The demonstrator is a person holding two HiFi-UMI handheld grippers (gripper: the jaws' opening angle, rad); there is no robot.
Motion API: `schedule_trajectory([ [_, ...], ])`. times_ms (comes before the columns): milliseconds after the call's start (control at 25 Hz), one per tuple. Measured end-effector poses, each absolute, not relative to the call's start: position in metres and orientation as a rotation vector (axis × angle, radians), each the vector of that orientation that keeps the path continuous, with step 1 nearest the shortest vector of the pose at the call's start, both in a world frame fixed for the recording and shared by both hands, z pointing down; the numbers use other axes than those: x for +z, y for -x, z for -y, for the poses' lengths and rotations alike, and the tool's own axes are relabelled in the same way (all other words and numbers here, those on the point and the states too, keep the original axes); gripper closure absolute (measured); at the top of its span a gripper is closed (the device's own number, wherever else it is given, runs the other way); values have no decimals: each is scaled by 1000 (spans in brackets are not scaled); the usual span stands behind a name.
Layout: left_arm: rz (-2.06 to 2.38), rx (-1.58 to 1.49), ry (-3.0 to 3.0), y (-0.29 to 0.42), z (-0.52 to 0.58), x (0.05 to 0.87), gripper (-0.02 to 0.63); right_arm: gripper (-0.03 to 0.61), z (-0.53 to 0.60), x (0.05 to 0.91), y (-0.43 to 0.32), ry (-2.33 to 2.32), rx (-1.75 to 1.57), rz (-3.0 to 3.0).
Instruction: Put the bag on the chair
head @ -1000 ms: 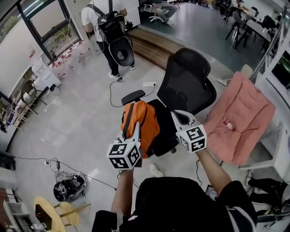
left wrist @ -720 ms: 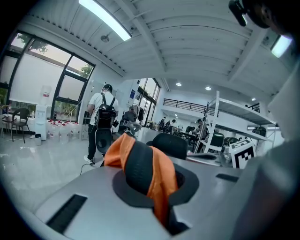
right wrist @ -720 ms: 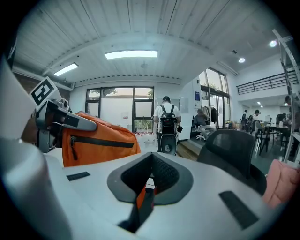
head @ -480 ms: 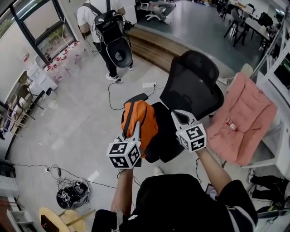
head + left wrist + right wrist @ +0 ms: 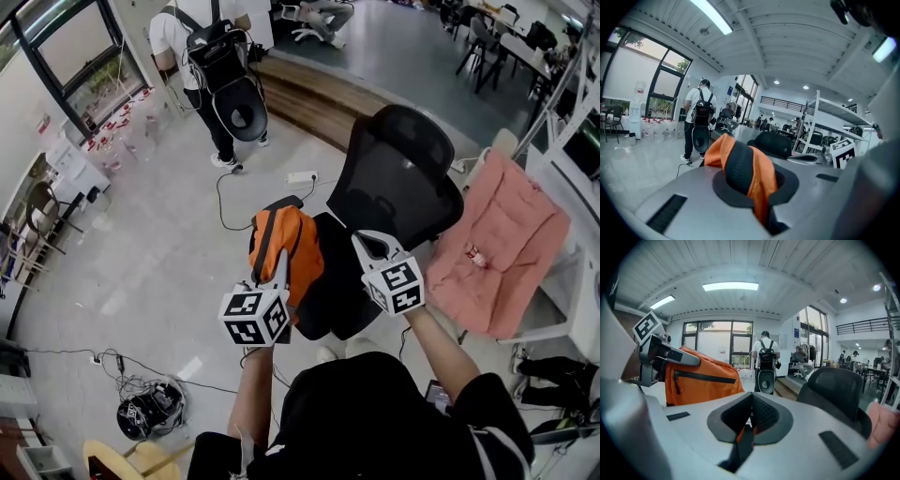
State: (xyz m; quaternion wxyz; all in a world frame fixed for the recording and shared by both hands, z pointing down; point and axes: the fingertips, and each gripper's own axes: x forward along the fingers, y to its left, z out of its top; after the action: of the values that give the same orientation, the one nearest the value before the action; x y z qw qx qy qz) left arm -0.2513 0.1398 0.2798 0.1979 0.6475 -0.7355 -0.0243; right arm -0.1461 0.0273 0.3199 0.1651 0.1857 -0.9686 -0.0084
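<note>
- Orange bag (image 5: 286,253): it hangs from your left tool (image 5: 280,267) much as it did a second ago. The tool is clenched on the black-and-orange handle, and the bag is in the air just beside the chair's left armrest (image 5: 281,202).
- Black chair (image 5: 398,178): over the last second it has drawn a little nearer to you and now fills more of the head view. The seat lies just right of the bag.
- Your right tool (image 5: 367,246) hovers over the seat with its jaws together. A thin orange and black strap (image 5: 743,439) is pinched low between them, probably part of the bag.
- What that means: you are likely at the end of the approach. The bag is not on the seat yet and needs to go right and down.
- Counts, from the left:
  - one person with a backpack (image 5: 211,56), standing well behind
  - one bag
  - two tools
  - one chair near you, with more far off that are too small to count
  - one pink cushion (image 5: 511,234) on the right
</note>
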Motion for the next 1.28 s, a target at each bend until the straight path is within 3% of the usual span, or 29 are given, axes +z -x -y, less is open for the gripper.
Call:
schedule_trajectory([
  [1280, 1759, 91, -1834, 226, 5, 370, 600, 577, 99, 392, 128, -640, 141, 2601],
])
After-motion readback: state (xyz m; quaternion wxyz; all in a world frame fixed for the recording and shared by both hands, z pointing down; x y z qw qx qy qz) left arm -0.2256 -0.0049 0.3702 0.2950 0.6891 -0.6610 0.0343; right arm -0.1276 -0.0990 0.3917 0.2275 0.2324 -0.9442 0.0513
